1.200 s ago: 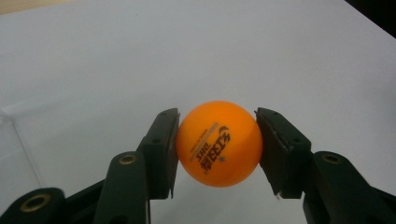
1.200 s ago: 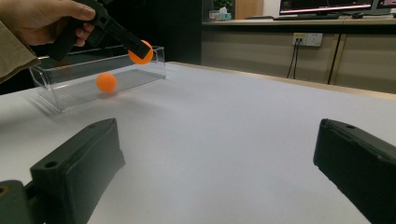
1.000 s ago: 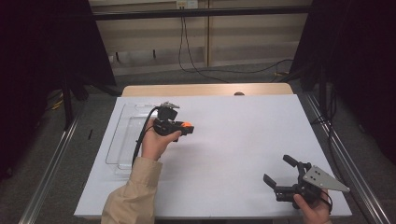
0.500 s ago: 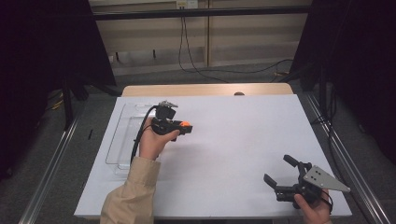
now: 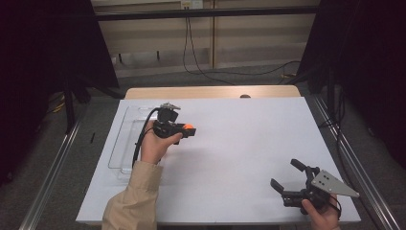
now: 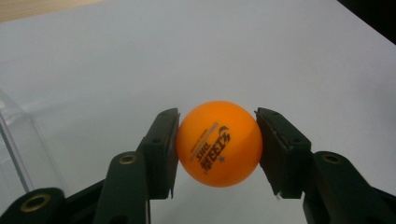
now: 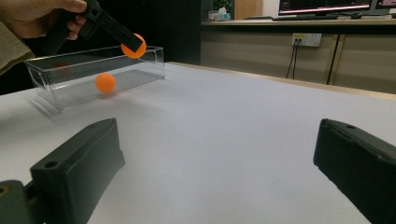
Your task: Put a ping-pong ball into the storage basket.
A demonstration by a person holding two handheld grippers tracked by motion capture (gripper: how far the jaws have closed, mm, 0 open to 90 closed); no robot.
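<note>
Left gripper: clenched on orange ball, held above table just right of clear tray; hand wrapped around grip. Right gripper: jaws spread, holding nothing, low at table's near right corner.

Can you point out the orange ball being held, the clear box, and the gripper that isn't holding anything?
orange ball (image 6: 218,143), left gripper view, on its printed front.
clear box (image 7: 51,73), right gripper view, on its near wall.
right gripper (image 5: 288,174), high view, midway between its open fingertips.
</note>
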